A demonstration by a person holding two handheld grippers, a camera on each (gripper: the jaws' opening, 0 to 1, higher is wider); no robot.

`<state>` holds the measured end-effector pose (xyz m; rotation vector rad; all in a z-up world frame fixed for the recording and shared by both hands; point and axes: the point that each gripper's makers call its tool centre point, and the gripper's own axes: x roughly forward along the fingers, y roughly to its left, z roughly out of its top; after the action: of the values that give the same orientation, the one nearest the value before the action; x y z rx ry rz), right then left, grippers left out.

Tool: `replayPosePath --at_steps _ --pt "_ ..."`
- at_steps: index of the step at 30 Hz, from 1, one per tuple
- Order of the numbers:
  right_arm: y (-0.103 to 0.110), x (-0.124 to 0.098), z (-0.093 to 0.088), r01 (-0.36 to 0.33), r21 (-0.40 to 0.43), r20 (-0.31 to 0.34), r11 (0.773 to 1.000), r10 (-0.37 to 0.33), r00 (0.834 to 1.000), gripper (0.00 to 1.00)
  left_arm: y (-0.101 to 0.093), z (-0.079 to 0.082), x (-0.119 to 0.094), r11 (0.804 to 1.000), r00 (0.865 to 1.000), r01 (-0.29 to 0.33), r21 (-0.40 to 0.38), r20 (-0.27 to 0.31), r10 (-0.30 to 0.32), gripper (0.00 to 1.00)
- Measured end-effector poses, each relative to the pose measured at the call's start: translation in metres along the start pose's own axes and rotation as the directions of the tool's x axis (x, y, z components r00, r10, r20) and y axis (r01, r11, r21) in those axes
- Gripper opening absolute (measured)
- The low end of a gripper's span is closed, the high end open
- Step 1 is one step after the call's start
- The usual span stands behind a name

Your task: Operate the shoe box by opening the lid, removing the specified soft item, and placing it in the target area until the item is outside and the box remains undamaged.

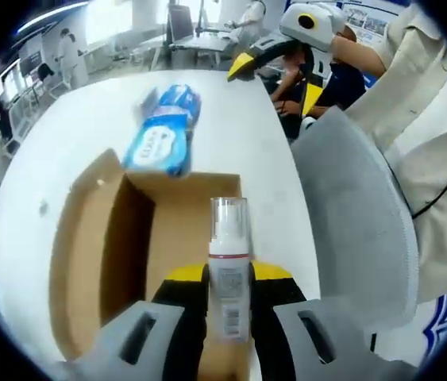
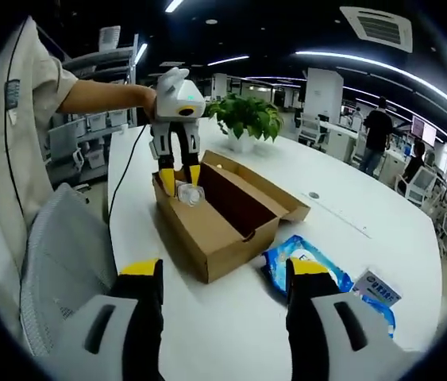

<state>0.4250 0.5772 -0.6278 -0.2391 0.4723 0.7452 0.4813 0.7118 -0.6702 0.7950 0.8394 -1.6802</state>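
A potted green plant point(image 2: 244, 119) stands at the top centre of the right gripper view, on the far part of the white table point(image 2: 382, 230). A grey mesh chair point(image 2: 60, 262) sits at lower left, tucked beside the table edge. At upper right, a person in dark clothes point(image 2: 378, 135) stands among office desks.

We can make out printing in a few places, but none of it reads. The label on the bottle point(image 1: 229, 298) carries small dark print, blurred past reading in the left gripper view. The blue packet point(image 1: 162, 133) bears white lettering we cannot decipher there. In the right gripper view its white label patch point(image 2: 376, 286) shows dark marks too small to tell.
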Motion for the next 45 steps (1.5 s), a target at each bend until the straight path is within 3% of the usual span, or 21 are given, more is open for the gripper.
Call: replayPosePath --at_steps 10,24,37,45 --pt "0.021 0.013 0.02 -0.078 -0.016 0.043 0.997 0.078 0.996 0.47 -0.023 0.029 0.007 0.995 0.999 0.046 0.087 0.021 -0.048 0.17" --pt "0.044 0.023 0.028 -0.152 -0.069 0.034 0.986 0.155 0.987 0.35 -0.044 0.058 0.017 0.98 0.994 0.085 0.182 0.052 -0.096 0.17" --pt "0.055 0.025 0.032 -0.19 -0.133 0.03 0.973 0.195 0.98 0.21 -0.054 0.073 0.018 0.96 0.986 0.103 0.261 0.101 -0.133 0.17" --pt "0.058 0.027 0.031 -0.2 -0.17 0.012 0.965 0.205 0.979 0.18 -0.058 0.078 0.021 0.948 0.98 0.099 0.303 0.135 -0.145 0.17"
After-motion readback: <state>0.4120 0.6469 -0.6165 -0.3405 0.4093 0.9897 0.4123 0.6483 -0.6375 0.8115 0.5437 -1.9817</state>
